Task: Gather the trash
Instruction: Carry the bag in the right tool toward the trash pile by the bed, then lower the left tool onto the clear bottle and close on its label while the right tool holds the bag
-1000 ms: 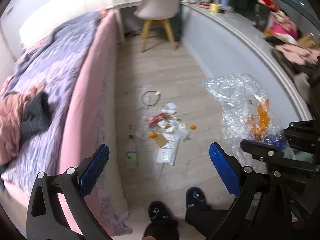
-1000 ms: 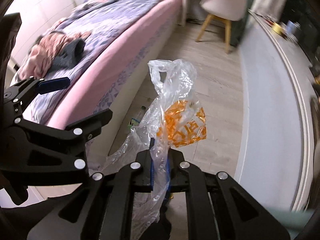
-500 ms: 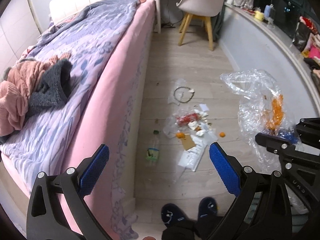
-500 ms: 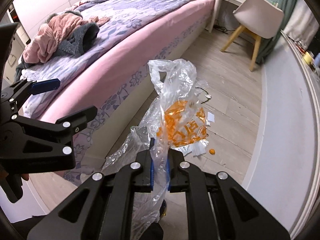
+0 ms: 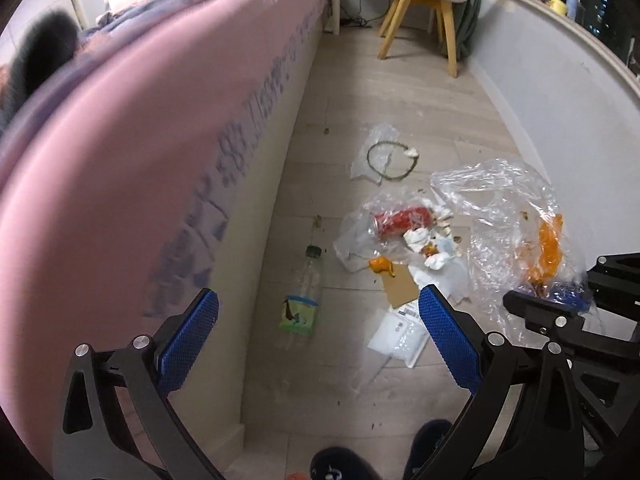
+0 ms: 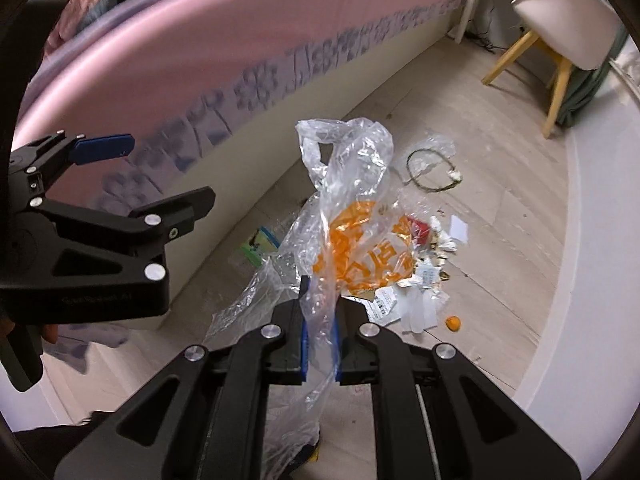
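My right gripper (image 6: 320, 332) is shut on a clear plastic bag with orange print (image 6: 356, 248), which hangs above the floor; the same bag (image 5: 516, 224) shows at the right of the left wrist view. My left gripper (image 5: 316, 332) is open and empty, above an empty plastic bottle (image 5: 302, 300) lying by the bed base. A trash heap lies on the wooden floor: a red can (image 5: 402, 220) in clear film, crumpled tissues (image 5: 424, 240), orange peel (image 5: 380, 264), a cardboard scrap (image 5: 402, 288), a white packet (image 5: 398, 334) and a wire loop (image 5: 390, 160).
A pink bed (image 5: 132, 152) with a purple cover fills the left side, close to my left gripper. A white chair (image 5: 424, 4) on wooden legs stands at the far end. A curved grey wall (image 5: 560, 92) bounds the right. Dark slippers (image 5: 340, 466) show at the bottom edge.
Both grippers have dropped a good way toward the floor. The trash heap and bottle look much larger and closer, and the bed top has risen out of view. The bag stays clamped.
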Demonstrator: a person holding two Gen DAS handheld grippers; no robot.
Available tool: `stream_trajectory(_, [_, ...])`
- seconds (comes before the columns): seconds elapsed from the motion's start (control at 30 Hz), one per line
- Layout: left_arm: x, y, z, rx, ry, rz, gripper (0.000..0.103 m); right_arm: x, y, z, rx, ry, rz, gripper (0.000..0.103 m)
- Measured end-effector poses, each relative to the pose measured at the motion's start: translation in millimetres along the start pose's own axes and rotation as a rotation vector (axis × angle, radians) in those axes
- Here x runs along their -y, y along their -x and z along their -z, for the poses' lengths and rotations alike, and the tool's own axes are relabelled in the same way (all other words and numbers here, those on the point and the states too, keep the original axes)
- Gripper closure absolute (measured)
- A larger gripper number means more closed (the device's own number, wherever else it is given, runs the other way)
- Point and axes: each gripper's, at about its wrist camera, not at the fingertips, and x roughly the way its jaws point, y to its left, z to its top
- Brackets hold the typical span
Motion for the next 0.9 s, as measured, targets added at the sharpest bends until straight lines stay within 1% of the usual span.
stream_trajectory(0.07, [0, -31, 13, 0.004, -0.012, 0.0, 0.006, 3, -31, 6, 0.0, 0.009, -0.003, 0.093])
stream_trajectory(0.2, [-4, -82, 34, 0.002, -0.024, -0.011, 0.006, 2, -79, 16, -0.001, 0.021, -0.004, 0.093])
stream_trajectory(0.37, [-12, -141, 53, 0.024, -0.032, 0.0, 0.006, 2, -136, 24, 0.027, 0.062, -0.024, 0.093])
stream_trajectory(0.43, [-13, -159, 58, 0.042, -0.047, -0.009, 0.006, 1, -165, 25, 0.048, 0.104, -0.03, 0.093])
stream_trajectory(0.53, [-13, -193, 67, 0.069, -0.07, -0.037, 0.006, 2, -195, 28, 0.069, 0.137, -0.033, 0.093])
stream_trajectory(0.57, [-17, -206, 69, 0.08, -0.063, -0.053, 0.006, 2, -204, 29, 0.075, 0.14, -0.036, 0.093])
stream_trajectory(0.7, [-29, -238, 73, 0.094, -0.032, -0.071, 0.006, 5, -248, 30, 0.081, 0.14, -0.052, 0.093])
stream_trajectory(0.9, [-35, -277, 81, 0.089, -0.057, -0.083, 0.006, 7, -284, 31, 0.094, 0.166, -0.064, 0.093])
